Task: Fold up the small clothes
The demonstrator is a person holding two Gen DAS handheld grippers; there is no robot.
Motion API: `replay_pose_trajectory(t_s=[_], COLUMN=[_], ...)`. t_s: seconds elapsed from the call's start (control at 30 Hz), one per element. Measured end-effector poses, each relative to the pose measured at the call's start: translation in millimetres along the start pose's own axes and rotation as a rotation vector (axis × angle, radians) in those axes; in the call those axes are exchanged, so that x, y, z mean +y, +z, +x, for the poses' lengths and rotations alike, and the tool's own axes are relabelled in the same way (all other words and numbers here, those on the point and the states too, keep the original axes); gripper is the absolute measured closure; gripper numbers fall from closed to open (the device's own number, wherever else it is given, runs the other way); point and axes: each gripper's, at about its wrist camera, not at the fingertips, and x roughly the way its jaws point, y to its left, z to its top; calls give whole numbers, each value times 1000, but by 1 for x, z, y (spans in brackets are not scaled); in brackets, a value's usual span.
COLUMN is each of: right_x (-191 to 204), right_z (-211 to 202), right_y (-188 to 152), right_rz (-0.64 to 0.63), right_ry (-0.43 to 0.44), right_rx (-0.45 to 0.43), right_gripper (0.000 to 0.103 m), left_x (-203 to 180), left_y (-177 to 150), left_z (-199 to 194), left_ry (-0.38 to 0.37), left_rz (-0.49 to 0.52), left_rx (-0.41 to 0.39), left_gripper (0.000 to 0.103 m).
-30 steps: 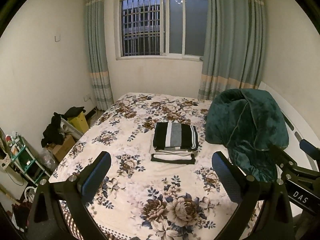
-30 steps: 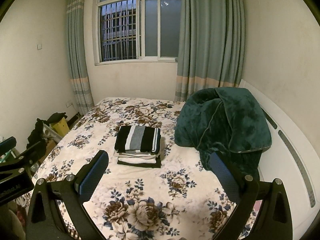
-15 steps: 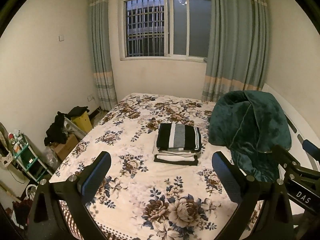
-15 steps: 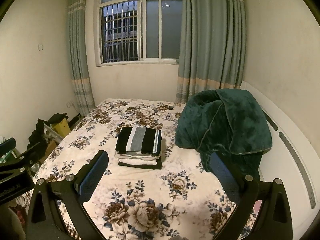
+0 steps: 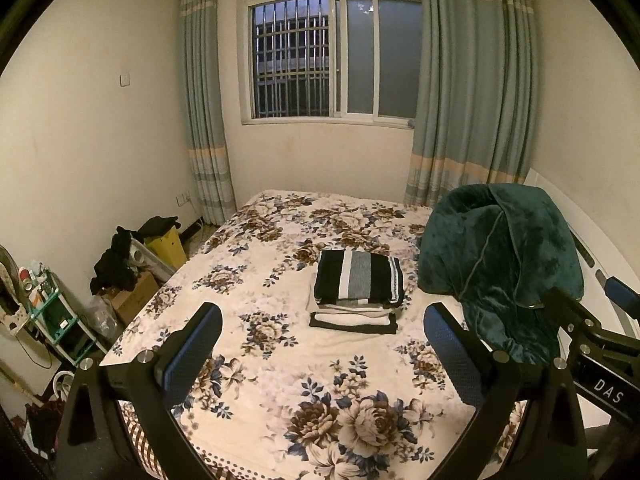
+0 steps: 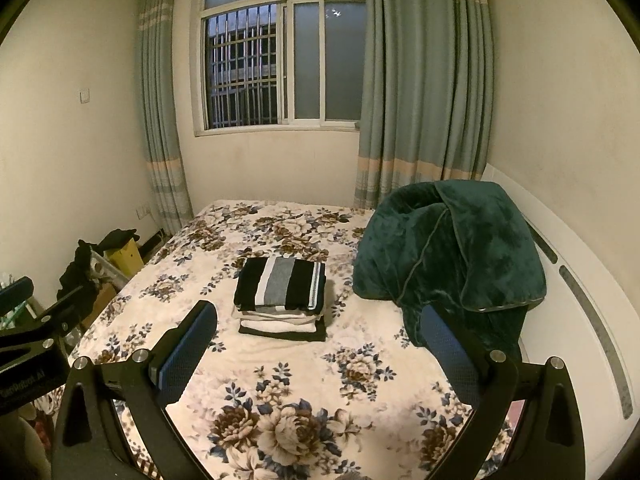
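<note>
- Two grippers are in view: the left gripper (image 5: pixel 322 354) and the right gripper (image 6: pixel 318 350) are both spread wide with nothing between their blue pads, held above the near end of the bed.
- From the left wrist view the right gripper's black frame shows at the right edge; from the right wrist view the left gripper's frame shows at the left edge.
- One bed (image 5: pixel 280 380) fills the middle of the room, covered by a cream sheet printed with brown and blue flowers, lying fairly flat.
- One stack of folded clothes (image 5: pixel 356 294) sits near the middle of the bed, just left of the blanket. Its top piece is black with white and grey stripes; below it lie pale folded pieces and a dark one at the bottom. The exact count of pieces cannot be told.
- One dark green blanket (image 5: pixel 500 264) is heaped on the right side of the bed against a white headboard (image 6: pixel 580 300).
- On the floor at left: a cardboard box (image 5: pixel 134 296), a yellow bin (image 5: pixel 170 242) with dark clothing over it, and a small green shelf (image 5: pixel 52 316).
- At the far wall, one barred window (image 5: pixel 332 52) stands between two grey-green curtains (image 5: pixel 468 80).
</note>
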Motion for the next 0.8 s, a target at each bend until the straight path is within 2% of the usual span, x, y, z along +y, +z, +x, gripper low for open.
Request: replay_pose_trajectory(t_s=[0.8], right_x=[3], right_z=[-3], right_y=[-6], right_rz=[9], right_ry=[-13], right_rx=[1], right_gripper=[0], left_x=[0], left_y=[5], left_z=[-9], left_ry=[20], left_rz=[-5], left_rx=[-15], left_gripper=[0])
